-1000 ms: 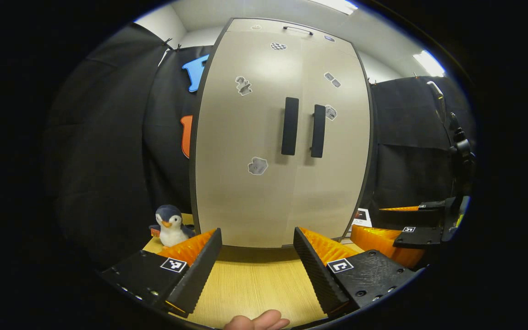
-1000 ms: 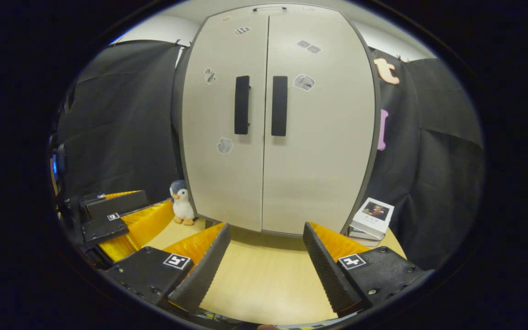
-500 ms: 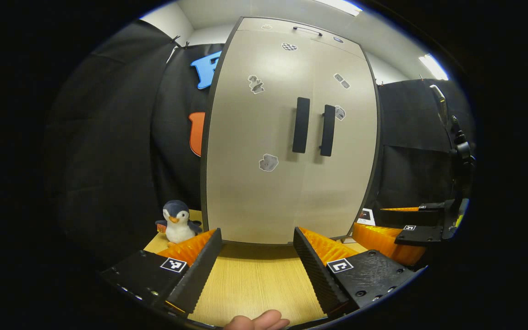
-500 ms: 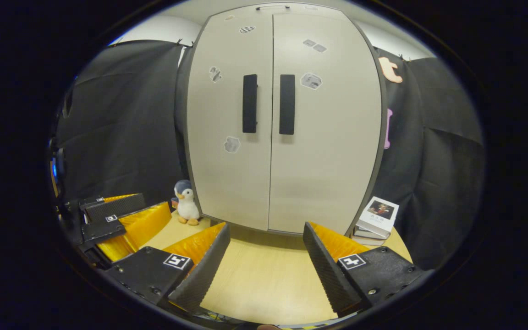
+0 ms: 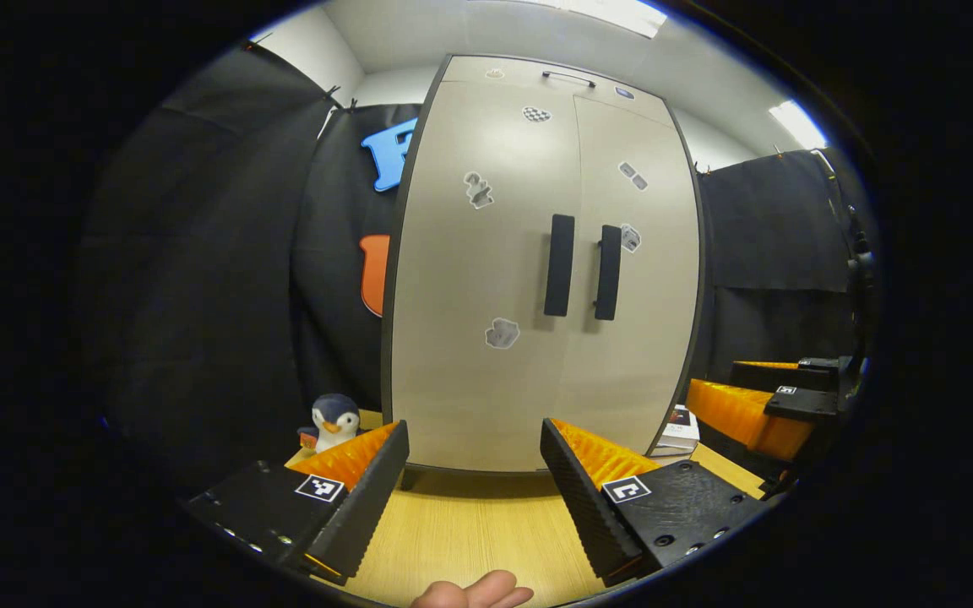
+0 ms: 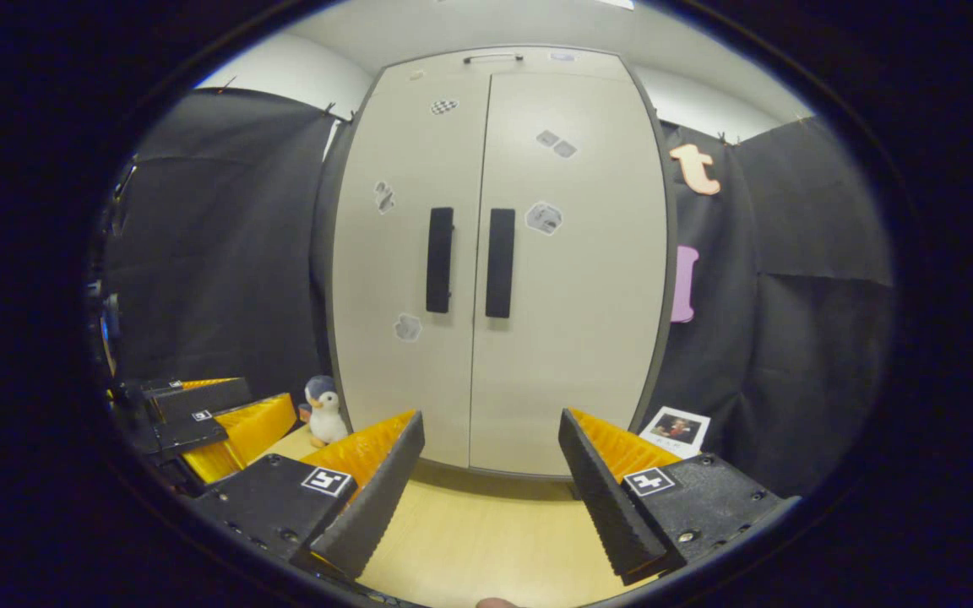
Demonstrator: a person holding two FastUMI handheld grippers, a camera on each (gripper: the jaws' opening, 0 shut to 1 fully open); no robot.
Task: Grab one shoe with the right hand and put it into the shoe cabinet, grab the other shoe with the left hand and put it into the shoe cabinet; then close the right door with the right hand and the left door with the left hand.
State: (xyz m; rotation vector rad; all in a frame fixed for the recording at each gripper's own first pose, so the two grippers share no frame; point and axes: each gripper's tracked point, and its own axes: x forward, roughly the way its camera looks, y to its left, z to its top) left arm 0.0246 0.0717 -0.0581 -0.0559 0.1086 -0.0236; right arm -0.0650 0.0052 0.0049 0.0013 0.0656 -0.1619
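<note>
Both doors of the shoe cabinet (image 6: 495, 262) stand shut, now lower in frame as you've tilted up. Your left gripper (image 5: 474, 485) and right gripper (image 6: 491, 485) gape wide, empty; the task looks finished.

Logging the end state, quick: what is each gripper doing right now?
Left gripper: open, holding nothing, facing the shut shoe cabinet.
Right gripper: open, holding nothing.

Tall beige shoe cabinet (image 6: 571, 279): smooth matt laminate doors, matt black plastic bar handles (image 6: 499, 263). Pale wood-grain tabletop (image 6: 486, 540) with slight sheen. Small penguin toy (image 5: 334, 420): soft plush.
</note>
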